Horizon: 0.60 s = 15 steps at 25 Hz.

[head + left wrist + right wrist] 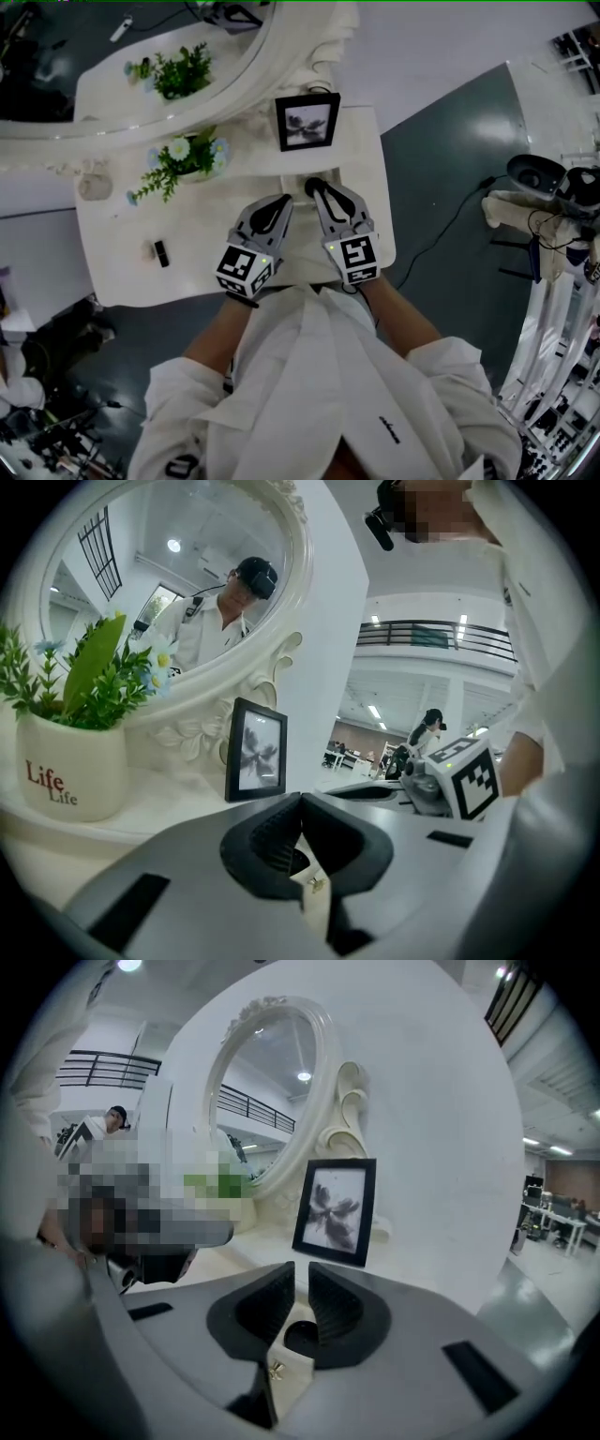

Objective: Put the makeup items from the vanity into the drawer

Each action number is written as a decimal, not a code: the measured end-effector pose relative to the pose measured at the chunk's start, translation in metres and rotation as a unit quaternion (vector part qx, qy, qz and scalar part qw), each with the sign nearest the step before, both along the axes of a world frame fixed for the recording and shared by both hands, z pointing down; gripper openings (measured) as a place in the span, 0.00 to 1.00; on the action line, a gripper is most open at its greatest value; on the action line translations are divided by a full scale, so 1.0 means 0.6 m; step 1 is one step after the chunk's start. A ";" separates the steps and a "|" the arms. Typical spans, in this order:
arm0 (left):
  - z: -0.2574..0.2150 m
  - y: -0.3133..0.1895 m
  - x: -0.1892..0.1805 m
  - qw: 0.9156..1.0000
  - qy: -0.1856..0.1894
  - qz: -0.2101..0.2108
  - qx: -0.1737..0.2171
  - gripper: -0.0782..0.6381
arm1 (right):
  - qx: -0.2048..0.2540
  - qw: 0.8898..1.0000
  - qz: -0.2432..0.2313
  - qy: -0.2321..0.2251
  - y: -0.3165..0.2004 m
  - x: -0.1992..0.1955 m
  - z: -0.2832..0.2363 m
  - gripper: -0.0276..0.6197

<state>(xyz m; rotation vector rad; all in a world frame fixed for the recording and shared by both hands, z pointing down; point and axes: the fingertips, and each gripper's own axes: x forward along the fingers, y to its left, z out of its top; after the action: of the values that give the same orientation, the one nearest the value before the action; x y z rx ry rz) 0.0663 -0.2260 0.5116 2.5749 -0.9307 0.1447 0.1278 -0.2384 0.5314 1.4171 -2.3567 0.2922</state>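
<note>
While both claws are hovering side by side over the near middle of the vanity tabletop (122, 277), the task is looking barely begun. The left claw (279, 202) is sitting with its jaws pressed tip to tip on nothing. The right claw (315, 186) is showing only a thin slit between its jaws, with nothing in that slit, so I am judging both to be empty.

A small dark tube (162, 252), likely a lipstick, is lying beside a small pale item (148, 249) on the left part of the tabletop, well apart from either claw. These are looking like the makeup waiting to be put away. A black picture frame (307, 122) is standing just beyond the claws, and a potted plant (178, 161) is sitting to its left, below the oval mirror (141, 56).

I am not making out any open drawer from here. By my reckoning, opening it, fetching each item and stowing it are all lying ahead.
</note>
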 end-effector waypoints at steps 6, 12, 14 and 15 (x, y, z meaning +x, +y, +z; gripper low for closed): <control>-0.040 0.016 -0.015 1.000 0.002 -0.010 0.020 0.15 | 0.020 0.999 0.022 -0.017 0.023 0.014 -0.047 0.07; -0.089 0.018 -0.065 0.998 0.009 -0.045 0.048 0.15 | 0.047 0.998 0.031 -0.035 0.047 0.026 -0.103 0.07; -0.107 0.018 -0.089 0.997 0.008 -0.058 0.059 0.15 | 0.061 0.997 0.037 -0.044 0.055 0.033 -0.128 0.07; -0.117 0.018 -0.102 0.996 0.006 -0.063 0.066 0.15 | 0.068 0.996 0.039 -0.048 0.059 0.036 -0.142 0.07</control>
<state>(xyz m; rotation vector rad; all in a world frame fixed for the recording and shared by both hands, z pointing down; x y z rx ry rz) 0.0051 -0.2149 0.4417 2.6230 -1.1297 0.0346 0.1493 -0.2029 0.4465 1.5931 -2.4432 0.2303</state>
